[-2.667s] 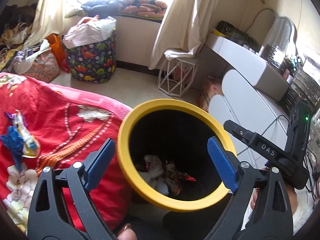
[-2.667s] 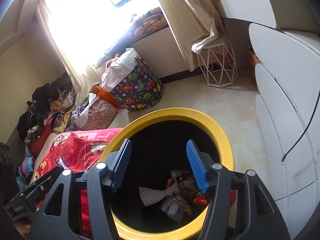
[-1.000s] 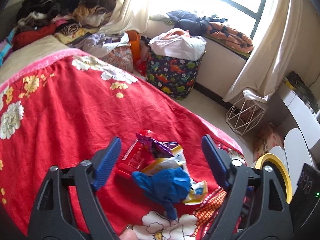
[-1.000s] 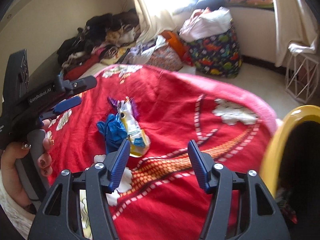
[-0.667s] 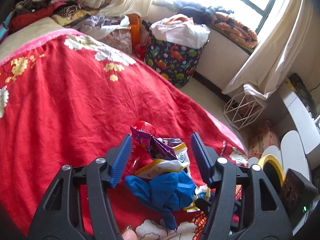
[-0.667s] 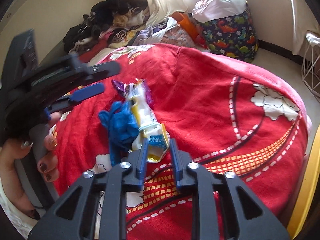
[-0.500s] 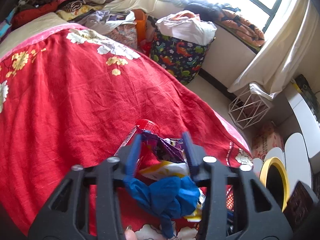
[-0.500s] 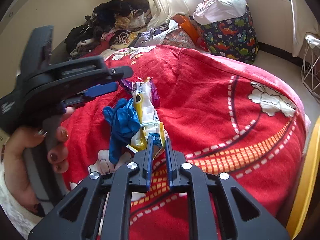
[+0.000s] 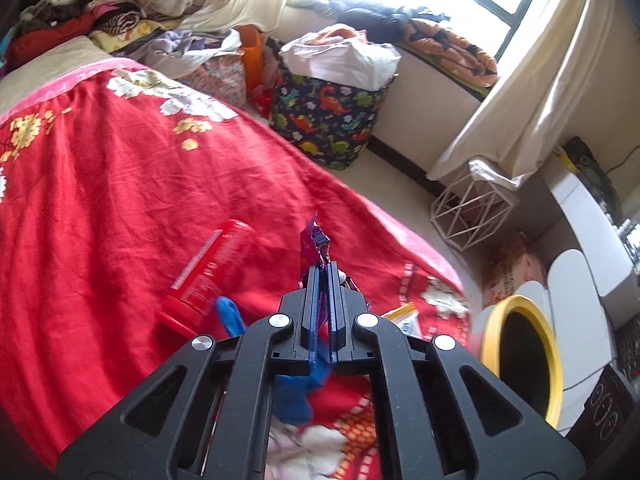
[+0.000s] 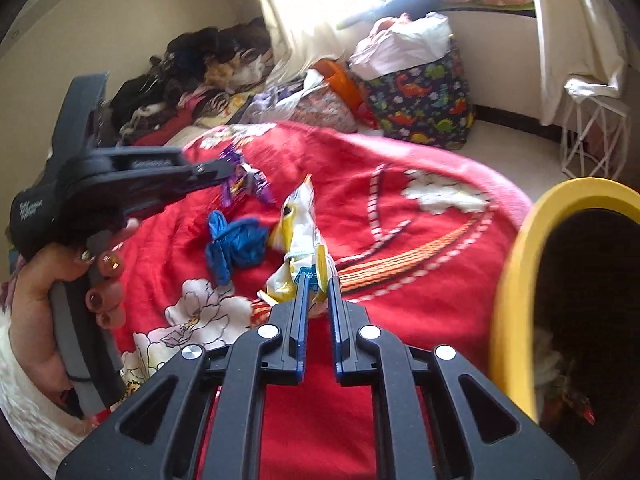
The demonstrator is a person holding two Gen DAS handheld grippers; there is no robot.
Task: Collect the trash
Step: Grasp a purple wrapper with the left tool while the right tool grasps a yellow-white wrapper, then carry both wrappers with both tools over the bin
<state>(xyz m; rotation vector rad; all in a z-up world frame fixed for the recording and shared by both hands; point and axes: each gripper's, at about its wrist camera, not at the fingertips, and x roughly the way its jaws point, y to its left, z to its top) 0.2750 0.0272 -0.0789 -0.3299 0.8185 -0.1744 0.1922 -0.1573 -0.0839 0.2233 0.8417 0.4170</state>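
Note:
On the red flowered bedspread [image 9: 100, 184] lies a small heap of trash. My left gripper [image 9: 323, 268] is shut on a purple wrapper [image 9: 315, 242], whose crumpled end sticks up past the fingertips. The right wrist view shows that left gripper [image 10: 230, 168] holding the purple wrapper [image 10: 246, 182] above the bedspread. My right gripper [image 10: 318, 280] is shut on the lower end of a yellow-and-white snack packet [image 10: 298, 224]. A crumpled blue glove [image 10: 236, 244] lies between the two. A red bottle [image 9: 208, 272] lies on its side, left of my left gripper. The yellow-rimmed bin [image 10: 516, 264] stands at the right.
A dinosaur-print bag [image 9: 328, 120] stuffed with white cloth stands on the floor past the bed. A white wire stool [image 9: 468, 212] and white cabinets [image 9: 580, 276] are at the right. Clothes are piled [image 10: 192, 68] by the far wall. A hand [image 10: 48, 292] grips the left handle.
Both grippers came from the bin to the heap on the bed and closed: the left on the purple wrapper, the right on the snack packet. Both pieces now sit apart from the glove.

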